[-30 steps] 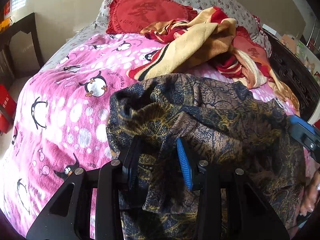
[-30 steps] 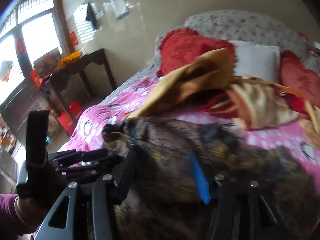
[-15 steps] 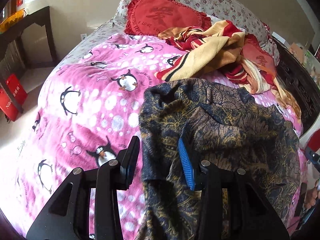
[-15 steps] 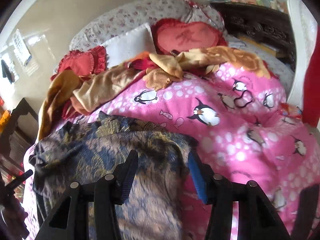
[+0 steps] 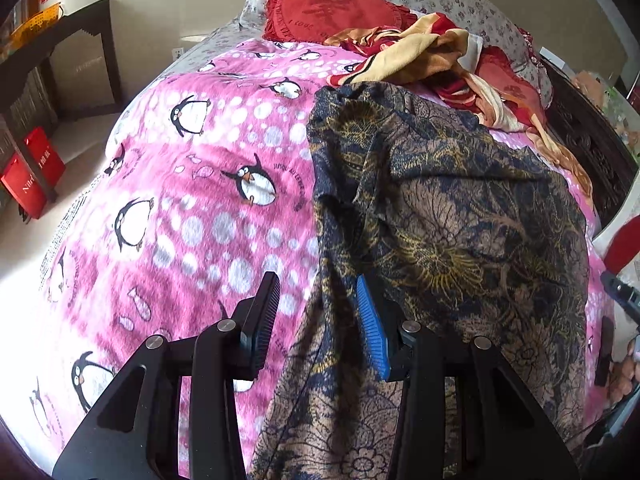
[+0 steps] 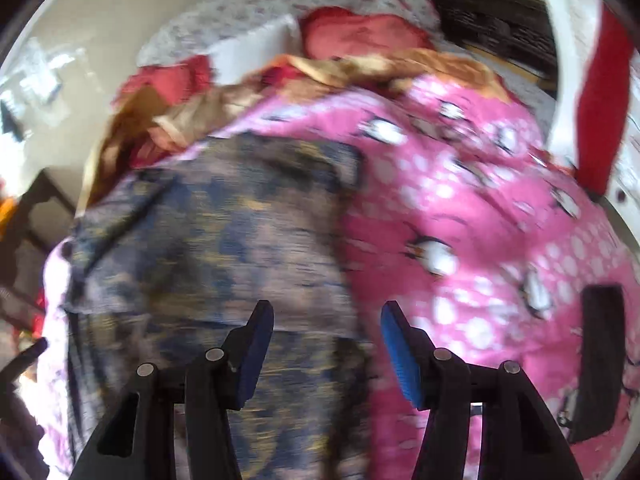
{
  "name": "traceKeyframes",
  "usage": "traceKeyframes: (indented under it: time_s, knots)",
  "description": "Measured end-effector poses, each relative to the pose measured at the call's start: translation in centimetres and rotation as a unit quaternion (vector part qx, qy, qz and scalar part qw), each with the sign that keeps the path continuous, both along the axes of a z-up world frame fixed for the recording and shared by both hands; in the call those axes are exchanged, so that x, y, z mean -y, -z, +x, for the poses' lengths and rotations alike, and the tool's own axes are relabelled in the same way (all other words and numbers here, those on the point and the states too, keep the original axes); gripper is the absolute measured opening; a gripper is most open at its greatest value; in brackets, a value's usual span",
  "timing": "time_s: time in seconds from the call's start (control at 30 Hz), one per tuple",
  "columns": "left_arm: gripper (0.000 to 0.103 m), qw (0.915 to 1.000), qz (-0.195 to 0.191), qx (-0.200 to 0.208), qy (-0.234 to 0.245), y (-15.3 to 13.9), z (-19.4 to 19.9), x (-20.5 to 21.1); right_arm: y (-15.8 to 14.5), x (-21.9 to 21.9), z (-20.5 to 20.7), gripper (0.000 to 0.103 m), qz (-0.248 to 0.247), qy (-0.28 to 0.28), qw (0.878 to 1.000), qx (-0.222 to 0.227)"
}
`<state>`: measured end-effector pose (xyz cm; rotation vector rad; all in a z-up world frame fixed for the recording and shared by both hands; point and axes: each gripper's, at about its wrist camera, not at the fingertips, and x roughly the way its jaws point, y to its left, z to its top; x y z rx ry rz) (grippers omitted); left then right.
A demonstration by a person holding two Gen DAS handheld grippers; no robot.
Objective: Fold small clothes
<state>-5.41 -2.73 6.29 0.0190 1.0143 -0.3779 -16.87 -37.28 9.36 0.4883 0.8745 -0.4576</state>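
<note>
A dark blue and gold patterned garment [image 5: 448,216] lies spread on a pink penguin blanket [image 5: 192,208]. My left gripper [image 5: 316,324] is open, over the garment's left edge, its fingers straddling that edge without pinching cloth. In the blurred right wrist view the same garment [image 6: 240,248] lies left of centre on the blanket [image 6: 480,220]. My right gripper [image 6: 326,348] is open over the garment's right edge, holding nothing.
A crumpled yellow and red blanket [image 5: 432,52] and red heart cushions [image 5: 332,12] sit at the head of the bed. A dark table [image 5: 60,52] and red bags [image 5: 32,176] stand left of the bed. Dark furniture [image 5: 592,136] runs along the right.
Both grippers moved apart toward opposite edges of the garment, which now lies flatter and more spread out. The right wrist view swung to the right.
</note>
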Motion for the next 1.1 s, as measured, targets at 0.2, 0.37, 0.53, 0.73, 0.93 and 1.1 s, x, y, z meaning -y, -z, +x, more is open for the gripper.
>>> traceKeyframes:
  time_s: [0.2, 0.37, 0.53, 0.73, 0.93, 1.1]
  knots:
    - [0.040, 0.9998, -0.003, -0.010, 0.015, 0.5, -2.3, -0.4, -2.5, -7.1, 1.9, 0.055, -0.004, -0.099, 0.994, 0.044]
    - [0.040, 0.9996, -0.002, -0.017, 0.021, 1.1, -3.2, -0.5, -2.2, -10.9, 2.5, 0.056, 0.022, -0.139, 0.989, 0.051]
    - [0.040, 0.9996, -0.016, -0.020, 0.015, 1.4, -3.7, -1.0, -2.6, -15.2, 6.9, 0.056, 0.045, -0.194, 0.977, 0.072]
    - [0.040, 0.9998, -0.017, -0.009, -0.002, 1.5, -3.2, -3.0, -3.1, -19.9, 17.5, 0.053, 0.077, -0.232, 0.967, 0.078]
    - [0.040, 0.9989, -0.031, -0.024, -0.025, 2.2, -2.0, -5.8, -0.2, -24.1, 26.8, 0.053, 0.038, -0.252, 0.967, 0.019]
    - [0.040, 0.9974, -0.049, -0.029, -0.045, 2.5, -1.2, -8.0, 3.3, -24.5, 30.2, 0.047, 0.002, -0.222, 0.974, -0.053]
